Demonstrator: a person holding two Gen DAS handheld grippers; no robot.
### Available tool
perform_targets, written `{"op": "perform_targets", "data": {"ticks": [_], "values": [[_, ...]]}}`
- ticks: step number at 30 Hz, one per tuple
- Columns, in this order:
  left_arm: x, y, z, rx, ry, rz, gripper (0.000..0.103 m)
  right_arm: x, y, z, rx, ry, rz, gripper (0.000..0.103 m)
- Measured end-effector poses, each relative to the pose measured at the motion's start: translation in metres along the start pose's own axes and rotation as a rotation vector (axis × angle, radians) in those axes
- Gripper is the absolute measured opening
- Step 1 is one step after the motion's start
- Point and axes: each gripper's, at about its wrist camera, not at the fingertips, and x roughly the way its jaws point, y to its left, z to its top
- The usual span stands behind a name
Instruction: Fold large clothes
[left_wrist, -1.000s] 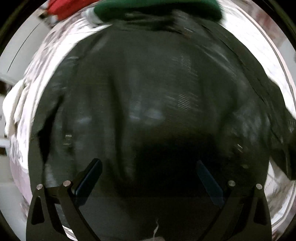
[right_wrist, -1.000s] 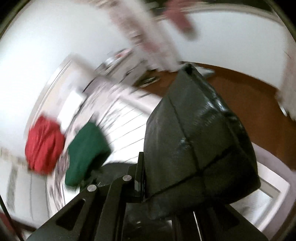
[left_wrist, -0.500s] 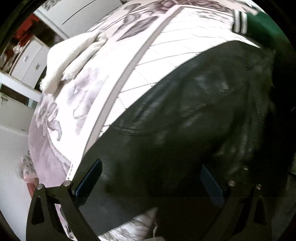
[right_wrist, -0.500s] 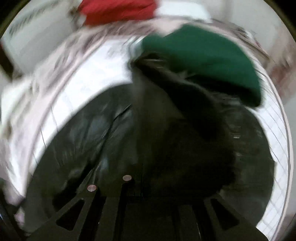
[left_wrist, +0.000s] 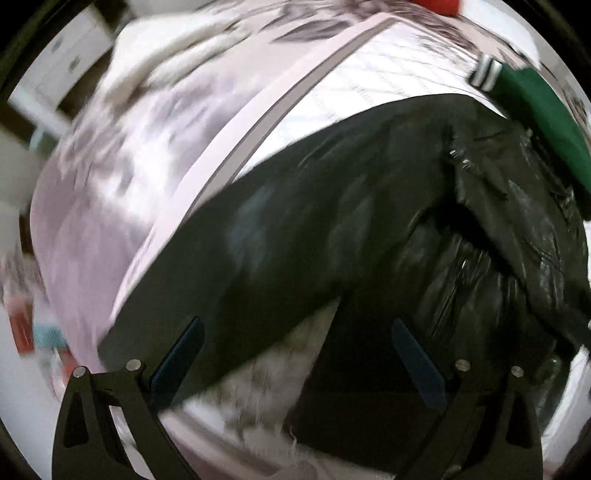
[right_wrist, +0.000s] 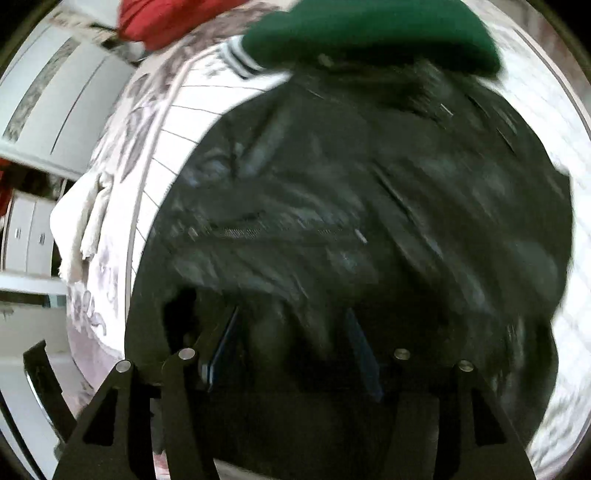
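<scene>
Left wrist view shows the left gripper (left_wrist: 295, 354) wide apart above the shiny black padded jacket (left_wrist: 332, 221), and the right gripper (right_wrist: 291, 343) stands half-spread over it, gripping nothing.

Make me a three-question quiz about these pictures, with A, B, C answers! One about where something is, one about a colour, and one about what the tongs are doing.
1. Where does the black jacket lie?
A. On the patterned bedspread
B. In a drawer
C. On a hanger

2. What colour is the garment lying against the jacket's far edge?
A. Yellow
B. Green
C. Blue

3. How are the left tongs?
A. Shut on the jacket
B. Shut on a white towel
C. Open, with nothing gripped

Answers:
1. A, since the jacket is spread over the flowered and checked bedspread in both views.
2. B, since a green garment with a striped cuff sits at the jacket's top edge.
3. C, since the two blue pads stand wide apart above the fabric. The right tongs are parted too.
</scene>
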Motion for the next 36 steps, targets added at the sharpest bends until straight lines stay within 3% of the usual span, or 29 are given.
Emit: {"op": "perform_targets", "data": {"ticks": [6,9,11,15,19,22,24,25,26,30,33,36], "values": [[0.012,0.073,-0.06,-0.354,0.124,-0.119,0.102,-0.001,-0.037,-0.032,0.039,0.081,-0.006,0.061],[0.03,0.102,-0.084,-0.527,0.132,-0.184,0.093,0.012,-0.029,-0.043,0.006,0.102,-0.003,0.061],[0.045,0.119,-0.092,-0.636,0.122,-0.24,0.079,0.02,-0.018,-0.046,-0.022,0.105,-0.001,0.061],[0.065,0.151,-0.091,-0.849,0.034,-0.324,0.078,0.027,0.0,-0.05,-0.061,0.091,-0.015,0.061],[0.065,0.172,-0.077,-0.934,-0.073,-0.31,0.075,0.034,0.014,-0.054,-0.066,0.092,-0.028,0.061],[0.07,0.186,-0.066,-0.967,-0.11,-0.27,0.059,0.041,0.025,-0.056,-0.067,0.09,-0.046,0.061],[0.071,0.195,-0.057,-0.97,-0.137,-0.22,0.031,0.045,0.03,-0.057,-0.063,0.091,-0.062,0.061],[0.071,0.2,-0.05,-0.964,-0.159,-0.21,0.009,0.047,0.033,-0.058,-0.061,0.09,-0.068,0.061],[0.073,0.206,-0.049,-0.961,-0.17,-0.222,0.007,0.047,0.034,-0.058,-0.06,0.09,-0.071,0.061],[0.083,0.225,-0.032,-0.952,-0.207,-0.297,0.006,0.052,0.042,-0.06,-0.065,0.082,-0.095,0.061],[0.098,0.234,-0.023,-0.966,-0.191,-0.377,0.015,0.059,0.048,-0.06,-0.048,0.088,-0.104,0.061],[0.106,0.239,-0.018,-0.992,-0.251,-0.53,0.045,0.068,0.054,-0.06,-0.023,0.099,-0.104,0.061]]}}
